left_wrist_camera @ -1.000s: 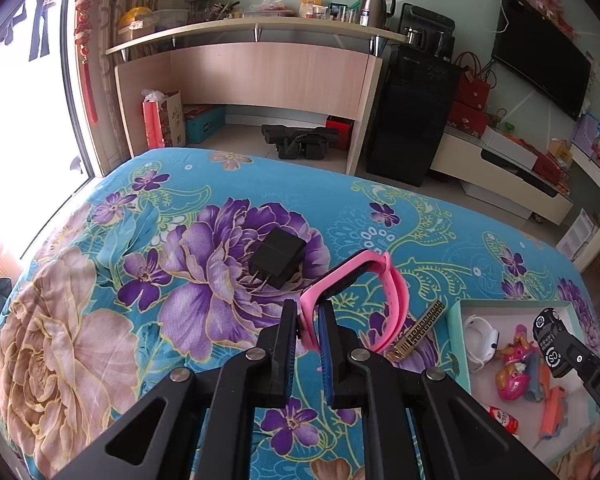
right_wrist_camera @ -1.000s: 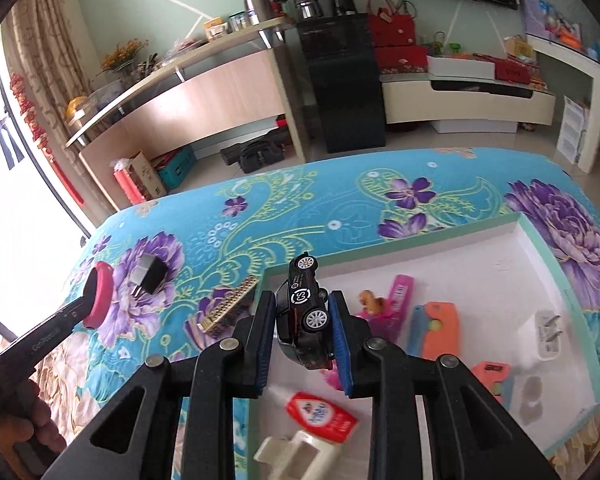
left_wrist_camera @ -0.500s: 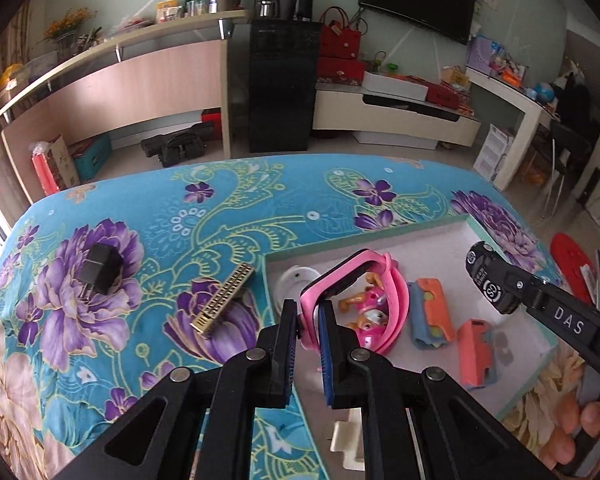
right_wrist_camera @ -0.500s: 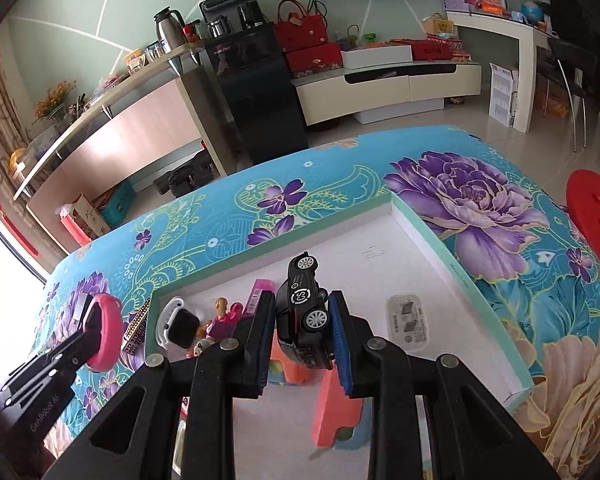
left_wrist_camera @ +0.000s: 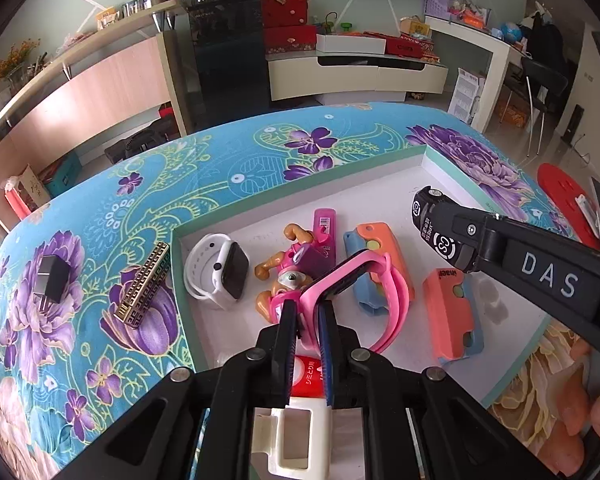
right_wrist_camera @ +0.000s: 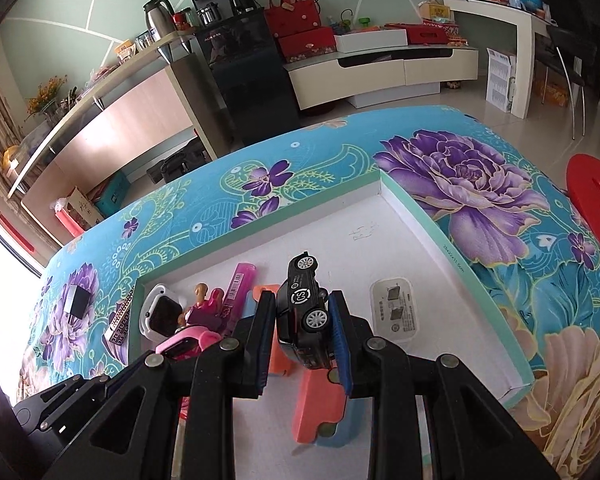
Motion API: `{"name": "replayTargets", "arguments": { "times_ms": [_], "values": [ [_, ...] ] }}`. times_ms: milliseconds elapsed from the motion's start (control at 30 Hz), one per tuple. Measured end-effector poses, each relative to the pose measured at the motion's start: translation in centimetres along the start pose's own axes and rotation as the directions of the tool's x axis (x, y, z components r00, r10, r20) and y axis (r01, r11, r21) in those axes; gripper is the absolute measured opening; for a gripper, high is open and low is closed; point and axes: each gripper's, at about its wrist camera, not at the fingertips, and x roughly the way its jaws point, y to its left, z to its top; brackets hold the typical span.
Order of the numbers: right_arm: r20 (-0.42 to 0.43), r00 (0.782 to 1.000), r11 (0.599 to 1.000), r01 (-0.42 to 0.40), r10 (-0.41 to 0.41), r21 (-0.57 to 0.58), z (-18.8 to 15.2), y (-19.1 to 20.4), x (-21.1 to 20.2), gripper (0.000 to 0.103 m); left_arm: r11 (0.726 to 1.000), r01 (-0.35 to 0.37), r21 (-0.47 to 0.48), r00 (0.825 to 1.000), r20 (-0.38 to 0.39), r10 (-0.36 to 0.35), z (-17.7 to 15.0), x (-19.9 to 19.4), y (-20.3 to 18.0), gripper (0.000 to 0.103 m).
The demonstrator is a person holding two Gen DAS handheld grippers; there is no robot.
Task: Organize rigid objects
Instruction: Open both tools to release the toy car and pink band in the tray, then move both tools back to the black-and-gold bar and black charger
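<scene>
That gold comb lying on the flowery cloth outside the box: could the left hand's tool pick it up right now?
Probably not yet. The left gripper is shut on the pink watch, so its jaws are full. The gold comb itself lies in the open beside the box, with nothing on it.
</scene>
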Motion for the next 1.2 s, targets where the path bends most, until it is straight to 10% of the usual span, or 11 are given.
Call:
{"name": "replayTargets", "arguments": {
  "times_ms": [400, 633, 833, 1200],
  "values": [
    [-0.024, 1.0, 0.999, 0.017, -0.018, -0.03, -0.2, 0.6, 0.5, 0.028, 1.0, 0.007, 0.021, 0.999, -0.04, -0.006, -0.1, 0.6, -0.4, 0.015],
    [-0.012, 0.999, 0.998, 0.039, -0.039, -0.045, 0.1, 0.7, -0.2, 0.032, 1.0, 0.021, -0.005, 1.0, -0.018, -0.022, 0.2, -0.7, 0.3, 0.051],
    [0.02, 0.999, 0.999, 0.033, -0.032, -0.042, 0.4, 0.7, -1.2, 0.038, 1.0, 0.021, -0.017, 1.0, 0.01, -0.021, 0.5, -1.8, 1.2, 0.052],
    [0.044, 0.999, 0.999, -0.006, 0.008, -0.048, 0.7, 1.9, -1.6, 0.038, 0.969, -0.135, -0.205, 0.989, 0.024, 0.143, 0.2, -3.1, 8.9, 0.06]
  ]
}}
